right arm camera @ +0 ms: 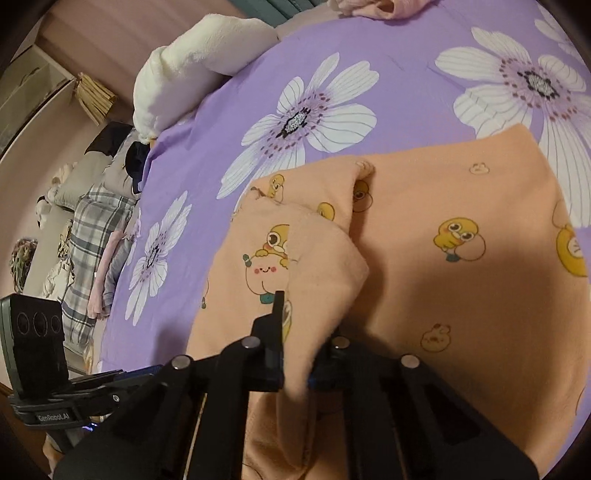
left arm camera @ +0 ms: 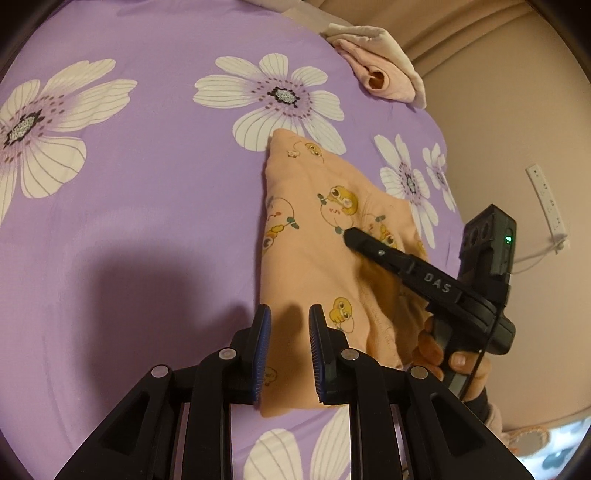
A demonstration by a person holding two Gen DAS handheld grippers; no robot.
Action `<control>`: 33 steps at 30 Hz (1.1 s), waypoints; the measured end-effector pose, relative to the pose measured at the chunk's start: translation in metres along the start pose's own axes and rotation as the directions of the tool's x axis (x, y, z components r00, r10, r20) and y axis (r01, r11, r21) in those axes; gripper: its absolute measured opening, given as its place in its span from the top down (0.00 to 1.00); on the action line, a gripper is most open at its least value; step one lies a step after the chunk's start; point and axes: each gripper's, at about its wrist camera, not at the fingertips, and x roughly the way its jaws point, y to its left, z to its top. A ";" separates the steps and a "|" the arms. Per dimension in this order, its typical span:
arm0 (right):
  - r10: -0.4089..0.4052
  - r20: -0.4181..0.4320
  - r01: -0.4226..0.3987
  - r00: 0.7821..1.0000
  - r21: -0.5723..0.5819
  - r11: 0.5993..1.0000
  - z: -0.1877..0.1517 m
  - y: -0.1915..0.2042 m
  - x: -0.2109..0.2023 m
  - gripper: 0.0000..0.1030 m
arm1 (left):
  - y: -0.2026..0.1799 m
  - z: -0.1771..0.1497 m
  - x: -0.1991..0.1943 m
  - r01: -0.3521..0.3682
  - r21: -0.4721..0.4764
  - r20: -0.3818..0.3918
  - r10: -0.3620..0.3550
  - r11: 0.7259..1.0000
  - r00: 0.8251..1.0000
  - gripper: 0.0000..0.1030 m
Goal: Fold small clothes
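Observation:
A peach garment with yellow cartoon chicks (left arm camera: pixel 314 229) (right arm camera: pixel 461 295) lies partly folded on the purple flowered bedsheet (left arm camera: pixel 147 203). My left gripper (left arm camera: pixel 290 350) hovers over the garment's near left edge, its blue pads apart with no cloth pinched between them. My right gripper (left arm camera: pixel 349 236) (right arm camera: pixel 303 325) rests on the garment's right part, its jaws closed. In the right wrist view a fold of the peach cloth runs up between its fingers (right arm camera: pixel 277 314) and drapes over the right one, hiding it. A hand (left arm camera: pixel 443 354) grips the right tool's handle.
A pile of pale pink clothes (left arm camera: pixel 380 70) (right arm camera: pixel 373 7) sits at the bed's far edge. A white plush blanket (right arm camera: pixel 192 62) lies at the bed's far left corner. Plaid and other clothes (right arm camera: pixel 99 236) are heaped beside the bed. The bed's right edge faces a wall with a power strip (left arm camera: pixel 546 206).

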 end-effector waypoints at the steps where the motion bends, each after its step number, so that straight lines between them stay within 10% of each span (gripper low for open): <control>1: 0.001 0.011 -0.001 1.000 -0.006 1.000 0.001 0.001 -0.003 0.93 | -0.001 0.000 0.000 0.002 0.002 0.000 -0.002 1.000 1.000 0.84; 13: -0.105 0.152 0.110 0.983 -0.027 0.994 0.033 -0.023 -0.085 0.93 | -0.056 0.006 0.019 0.044 0.153 -0.021 -0.041 0.987 0.999 0.84; 21: -0.145 0.102 0.140 0.984 0.060 0.988 0.018 -0.061 -0.076 0.91 | -0.098 -0.001 0.049 0.040 0.260 -0.076 -0.021 0.965 0.997 0.84; 33: 0.157 0.130 -0.187 0.979 0.276 0.943 0.044 -0.107 -0.051 0.61 | -0.095 -0.006 0.083 0.035 0.279 -0.158 0.010 0.960 0.987 0.84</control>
